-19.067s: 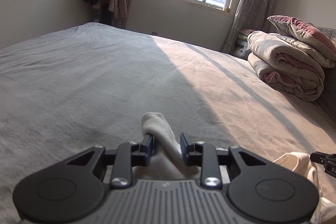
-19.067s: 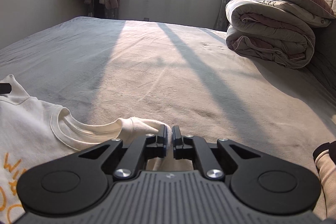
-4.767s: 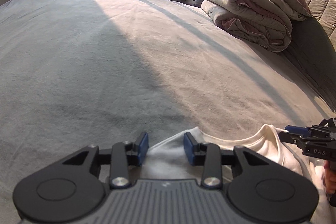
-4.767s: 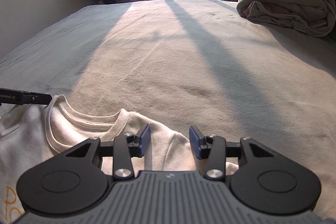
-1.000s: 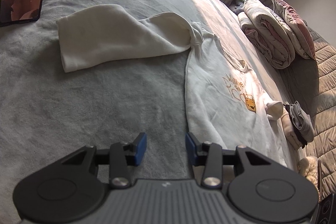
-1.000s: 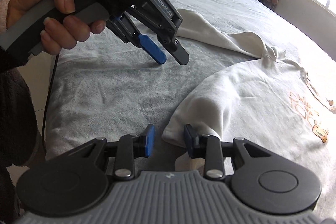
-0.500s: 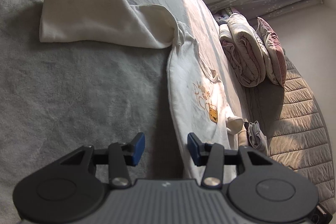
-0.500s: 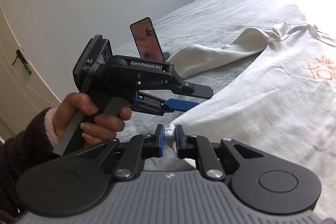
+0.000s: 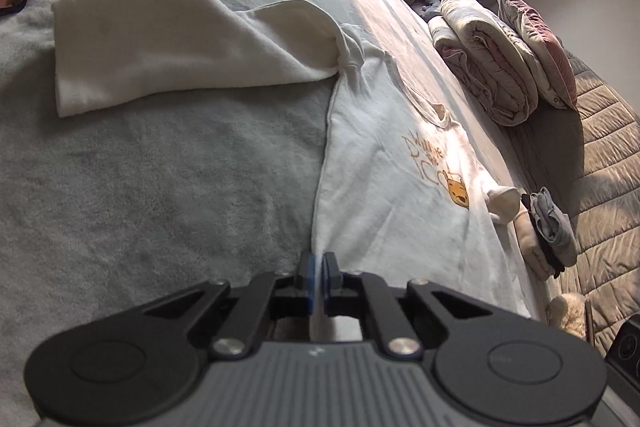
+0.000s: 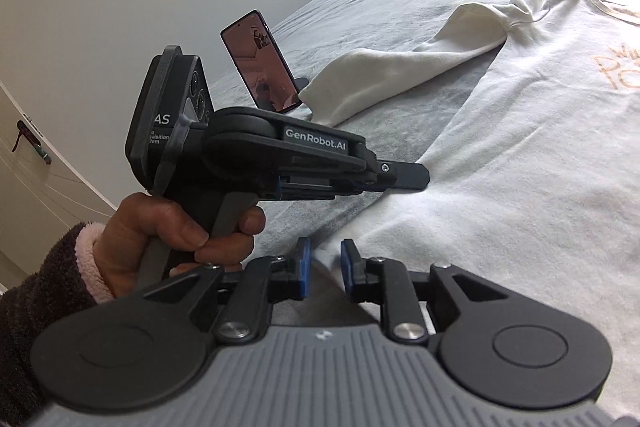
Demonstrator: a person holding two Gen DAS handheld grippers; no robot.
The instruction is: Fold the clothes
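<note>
Cream sweatshirt [image 9: 384, 187] hem clamped in left tongs [image 9: 319, 269]; right tongs [image 10: 323, 261] opening, astride its corner.

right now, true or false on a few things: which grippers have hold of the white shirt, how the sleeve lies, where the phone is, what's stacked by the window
1. The left gripper is shut on the white shirt at its hem edge. True.
2. The right gripper is clamped tight on the hem. False: its jaws are opening, with the hem between them.
3. The sleeve is folded over the chest print. False: it lies spread sideways on the grey bed cover.
4. A phone stands propped on the bed. True.
5. Folded quilts lie near the window. True.
</note>
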